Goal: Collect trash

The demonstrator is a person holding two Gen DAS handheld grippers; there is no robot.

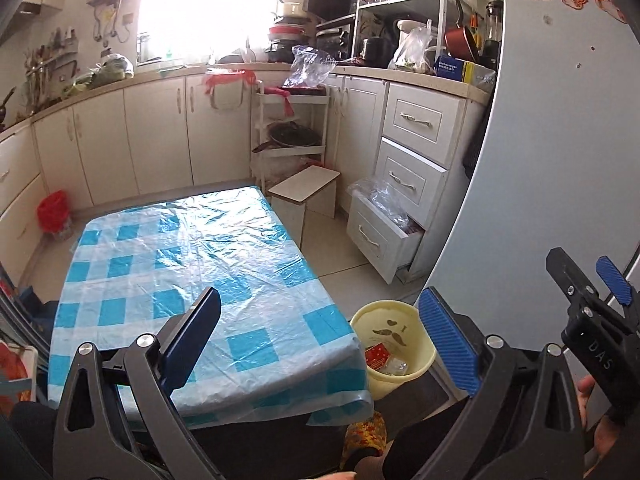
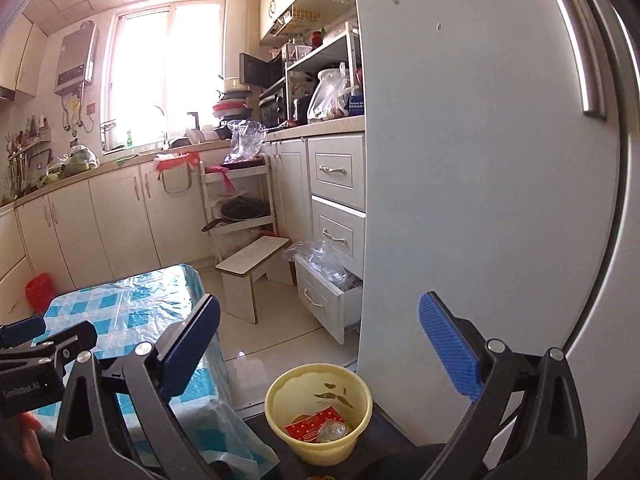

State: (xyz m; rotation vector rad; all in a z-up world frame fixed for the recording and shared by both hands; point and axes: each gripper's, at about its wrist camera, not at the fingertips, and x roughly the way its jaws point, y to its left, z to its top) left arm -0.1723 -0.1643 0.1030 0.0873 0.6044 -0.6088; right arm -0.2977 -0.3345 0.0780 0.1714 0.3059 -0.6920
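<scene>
Both grippers are released, jaws spread wide with nothing between them. The left gripper point(image 1: 320, 336) hangs over the checked table point(image 1: 192, 264); the right gripper point(image 2: 320, 344) is above the yellow bin point(image 2: 320, 416) beside the fridge point(image 2: 480, 160). The trash point(image 2: 312, 426), a red wrapper and clear plastic, lies inside the bin

Your yellow trash bin point(image 2: 319, 414) is sitting upright on the floor.
It is standing just beside the table corner, open-topped, showing a moustache print inside and holding a red wrapper point(image 2: 312, 425) and crumpled clear plastic point(image 2: 334, 430) at the bottom.
</scene>
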